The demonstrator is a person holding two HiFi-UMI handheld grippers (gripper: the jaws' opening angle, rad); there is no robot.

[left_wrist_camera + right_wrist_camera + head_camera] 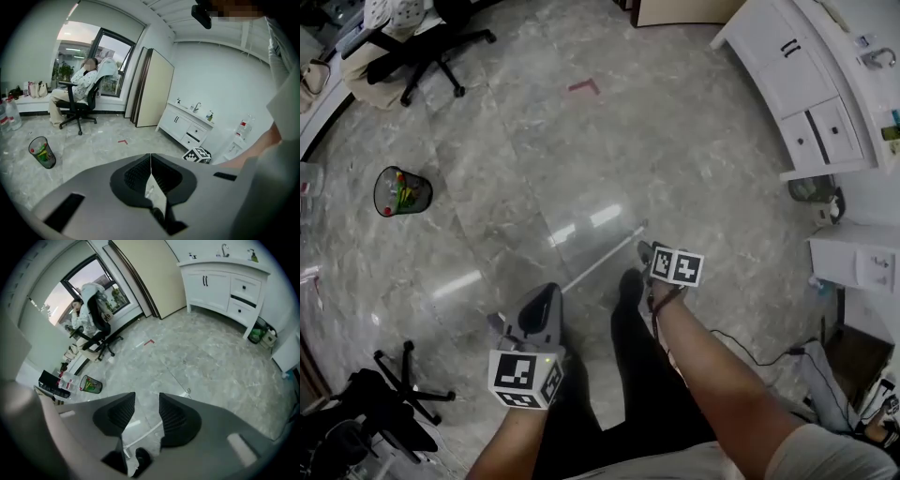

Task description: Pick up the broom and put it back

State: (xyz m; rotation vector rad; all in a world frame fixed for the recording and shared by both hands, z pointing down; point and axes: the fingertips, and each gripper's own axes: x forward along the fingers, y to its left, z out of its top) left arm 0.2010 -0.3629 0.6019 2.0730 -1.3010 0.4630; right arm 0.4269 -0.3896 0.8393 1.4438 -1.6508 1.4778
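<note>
Found the broom (605,256) lying flat on the floor (675,141), thin white handle on a slant, not yet lifted. Could not make out its head, lost behind the dark trouser legs (656,394).

Noted the right gripper (645,251) close over the handle's far end, jaws spread wide. Saw the handle through the gap, untouched by either pad. Noted the left gripper (546,292) just beside the handle's near end, jaws pressed together on nothing.

Judged the task barely begun: grasp, lift and return all left to do. Saw no clear rack or resting spot for the broom.

Logged open floor beyond the broom. Marked a waste bin (401,190) well left of the broom, a white cabinet (811,103) well right of it, a chair base (403,384) left and nearer, and a black cable (750,349) on the floor right and nearer. Reckoned room enough to swing the handle upright.
</note>
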